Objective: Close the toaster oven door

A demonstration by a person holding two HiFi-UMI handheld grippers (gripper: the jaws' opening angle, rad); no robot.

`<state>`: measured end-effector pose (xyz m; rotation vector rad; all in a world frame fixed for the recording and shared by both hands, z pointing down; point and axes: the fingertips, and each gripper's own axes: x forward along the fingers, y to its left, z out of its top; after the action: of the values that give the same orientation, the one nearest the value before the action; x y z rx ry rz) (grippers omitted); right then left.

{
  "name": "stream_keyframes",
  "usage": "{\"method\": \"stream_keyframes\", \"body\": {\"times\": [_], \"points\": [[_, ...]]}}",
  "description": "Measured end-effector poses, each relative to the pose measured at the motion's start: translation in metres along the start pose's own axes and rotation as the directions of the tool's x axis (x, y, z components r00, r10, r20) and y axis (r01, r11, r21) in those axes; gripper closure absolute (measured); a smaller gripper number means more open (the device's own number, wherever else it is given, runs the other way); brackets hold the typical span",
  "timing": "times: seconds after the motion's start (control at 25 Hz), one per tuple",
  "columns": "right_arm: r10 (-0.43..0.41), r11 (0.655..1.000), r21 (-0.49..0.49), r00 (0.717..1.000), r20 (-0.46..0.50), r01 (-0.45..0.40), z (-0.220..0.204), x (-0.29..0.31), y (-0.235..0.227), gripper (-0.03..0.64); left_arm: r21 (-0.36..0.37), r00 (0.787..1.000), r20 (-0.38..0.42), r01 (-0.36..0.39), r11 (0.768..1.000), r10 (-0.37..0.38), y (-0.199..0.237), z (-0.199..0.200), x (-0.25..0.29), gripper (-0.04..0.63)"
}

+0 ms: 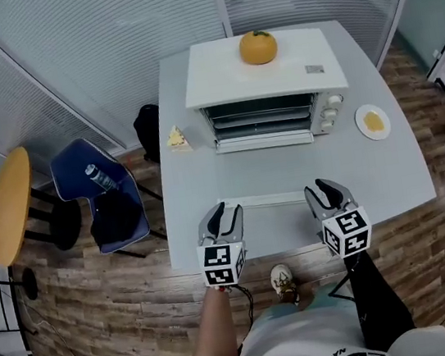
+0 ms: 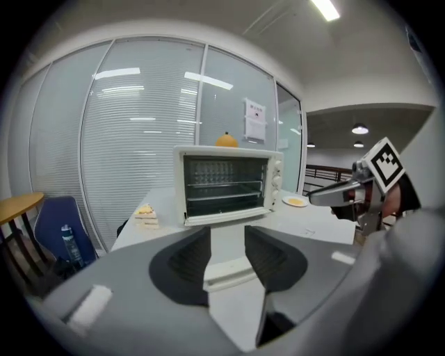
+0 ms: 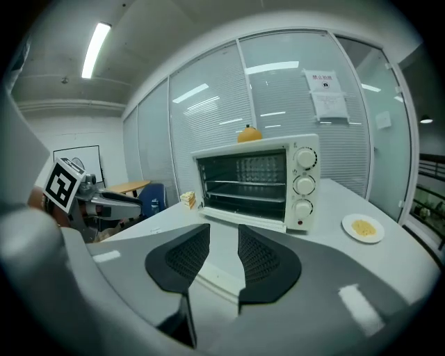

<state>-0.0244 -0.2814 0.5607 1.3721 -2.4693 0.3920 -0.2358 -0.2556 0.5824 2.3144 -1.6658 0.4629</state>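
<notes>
The white boxy toaster oven [image 1: 264, 75] stands at the far middle of the grey bench [image 1: 389, 181], with a round orange fruit [image 1: 258, 47] on its top. Its glass-fronted door [image 1: 264, 141] is dropped open toward the near side. It lies roughly flat in front of the cavity, and both gripper views show the wire racks inside. A small yellow-topped sandwich wedge [image 1: 177, 138] sits just left of the oven. A white plate with yellow food [image 1: 372, 121] sits just right of it.

The left gripper [image 1: 225, 211] and the right gripper [image 1: 325, 191] hover side by side over the near edge of the bench, well short of the oven. Both point toward the oven and tilt slightly down. Each gripper's jaws are spread with nothing between them. A pale flat strip [image 1: 263, 201] lies on the bench between the two grippers, and neither touches it.

The step in hand looks like the approach, since the door has not been touched yet. The next move probably calls for carrying one gripper across the bare bench to the near lip of the lowered door. It would need to get under or against that edge, then swing the door up and away until it seats against the oven front. The oven looks light, so a hard push might slide it back or jostle the fruit.
</notes>
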Motion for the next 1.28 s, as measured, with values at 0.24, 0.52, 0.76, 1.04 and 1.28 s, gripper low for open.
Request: {"method": "stream_keyframes", "body": {"times": [0.24,0.52,0.76,1.04,1.28], "points": [[0.003,1.000,0.024,0.996,-0.094,-0.001,-0.039,0.012,0.003,0.506,-0.054,0.995,-0.095,0.002,0.999,-0.008,0.006,-0.049,0.013,0.390],[0.019,0.998,0.060,0.982,-0.190,-0.008,-0.082,0.013,0.003,0.506,-0.096,0.979,-0.202,0.000,0.995,-0.019,0.009,-0.093,0.025,0.390],[-0.007,0.990,0.132,0.961,-0.276,0.046,-0.122,0.016,-0.009,0.506,-0.106,0.963,-0.270,-0.015,0.994,-0.014,0.011,-0.119,0.033,0.390],[-0.091,0.983,0.124,0.938,-0.334,0.139,-0.141,0.021,-0.028,0.505,-0.093,0.956,-0.292,-0.027,0.995,-0.001,0.018,-0.120,0.048,0.371],[-0.142,0.978,0.105,0.944,-0.299,0.180,-0.133,0.022,-0.041,0.506,-0.081,0.955,-0.296,-0.043,0.996,0.017,0.020,-0.121,0.052,0.370]]}}
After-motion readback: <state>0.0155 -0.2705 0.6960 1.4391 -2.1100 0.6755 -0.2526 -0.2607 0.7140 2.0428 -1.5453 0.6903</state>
